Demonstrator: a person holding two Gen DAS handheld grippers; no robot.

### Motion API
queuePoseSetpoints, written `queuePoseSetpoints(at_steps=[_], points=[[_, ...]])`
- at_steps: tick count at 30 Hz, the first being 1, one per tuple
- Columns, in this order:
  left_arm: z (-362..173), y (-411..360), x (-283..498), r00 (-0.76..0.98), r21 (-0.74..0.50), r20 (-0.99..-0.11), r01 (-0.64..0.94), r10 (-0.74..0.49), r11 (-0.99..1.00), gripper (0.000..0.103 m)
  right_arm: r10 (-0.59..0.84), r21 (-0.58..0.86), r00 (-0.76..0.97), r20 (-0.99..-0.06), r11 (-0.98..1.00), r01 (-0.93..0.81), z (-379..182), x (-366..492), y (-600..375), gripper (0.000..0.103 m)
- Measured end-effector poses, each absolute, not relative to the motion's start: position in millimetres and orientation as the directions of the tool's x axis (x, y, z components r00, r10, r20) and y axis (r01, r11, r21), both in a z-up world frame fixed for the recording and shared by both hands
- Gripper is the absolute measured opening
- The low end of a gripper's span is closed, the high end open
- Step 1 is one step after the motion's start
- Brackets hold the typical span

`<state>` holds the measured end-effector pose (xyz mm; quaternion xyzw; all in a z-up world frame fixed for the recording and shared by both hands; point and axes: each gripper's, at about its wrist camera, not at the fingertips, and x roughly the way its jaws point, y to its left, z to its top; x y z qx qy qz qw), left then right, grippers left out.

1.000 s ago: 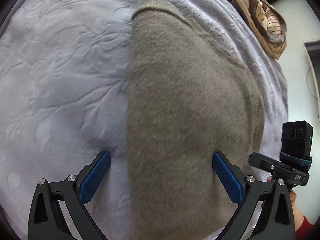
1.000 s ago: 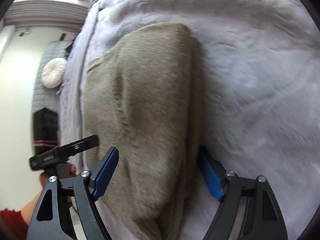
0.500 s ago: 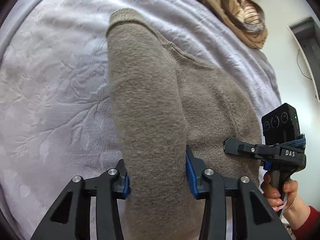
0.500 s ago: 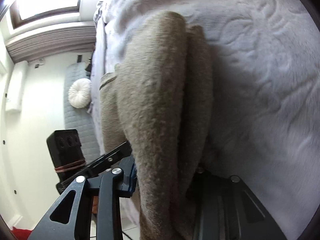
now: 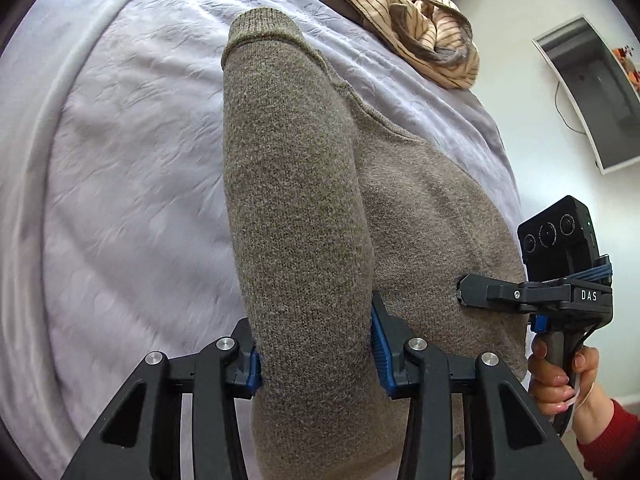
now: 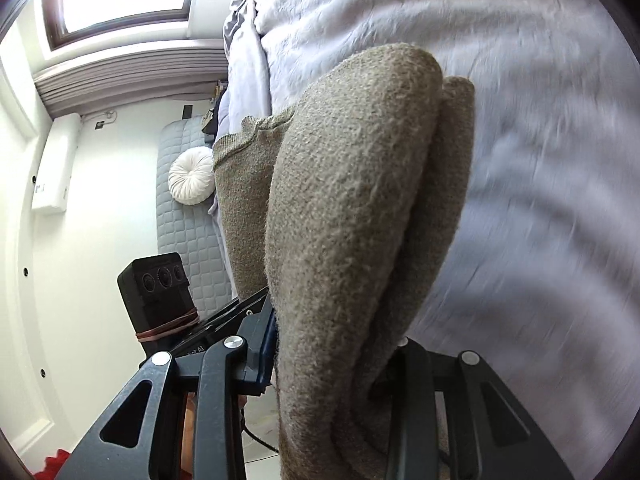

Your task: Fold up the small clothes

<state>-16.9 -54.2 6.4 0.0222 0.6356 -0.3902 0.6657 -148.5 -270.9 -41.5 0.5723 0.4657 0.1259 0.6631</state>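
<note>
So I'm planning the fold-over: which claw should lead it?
Probably neither alone: left claw and right claw each pinch the sweater bunched between their fingers, so they'd carry it over together.

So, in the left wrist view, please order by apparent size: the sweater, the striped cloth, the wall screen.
1. Sweater, largest by far, though it is nearest the camera.
2. Striped cloth and screen look alike; both lie far at the fisheye edge, so unranked.

Under my work lies a pale lavender embossed bedspread (image 5: 132, 184). At its far right edge I see a crumpled tan striped cloth (image 5: 424, 36). On my left, a round white tufted cushion (image 6: 191, 176) rests against a grey quilted mat (image 6: 188, 240).
</note>
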Motion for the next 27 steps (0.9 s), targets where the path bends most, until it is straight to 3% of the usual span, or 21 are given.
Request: queuePoseSetpoints(at_steps=[13, 18, 22, 24, 27], points=[[-35.0, 59.1, -67.8, -0.124, -0.417, -0.903, 0.480, -0.411, 0.771, 0.044, 0.735, 0.857, 0.458, -0.500, 0.346, 0.381, -66.9, -170.0, -159.4, 0.036], [-62.3, 72.7, -72.7, -0.057, -0.330, -0.937, 0.467, -0.345, 0.820, 0.045, 0.674, 0.773, 0.388, -0.628, 0.482, 0.413, -92.1, -156.9, -142.9, 0.037], [-63.2, 87.5, -68.2, -0.019, -0.324, -0.935, 0.448, -0.354, 0.833, 0.048, 0.606, 0.700, 0.360, -0.709, 0.546, 0.460, -94.5, -145.1, -149.2, 0.047], [-60.4, 93.2, -66.9, -0.002, -0.311, -0.938, 0.448, -0.347, 0.838, 0.048, 0.546, 0.647, 0.351, -0.761, 0.598, 0.473, -86.6, -153.2, -156.5, 0.053], [-53.5, 102.0, -67.1, 0.036, -0.271, -0.947, 0.448, -0.320, 0.852, 0.048, 0.414, 0.525, 0.322, -0.851, 0.675, 0.518, -73.2, -174.0, -175.4, 0.053]])
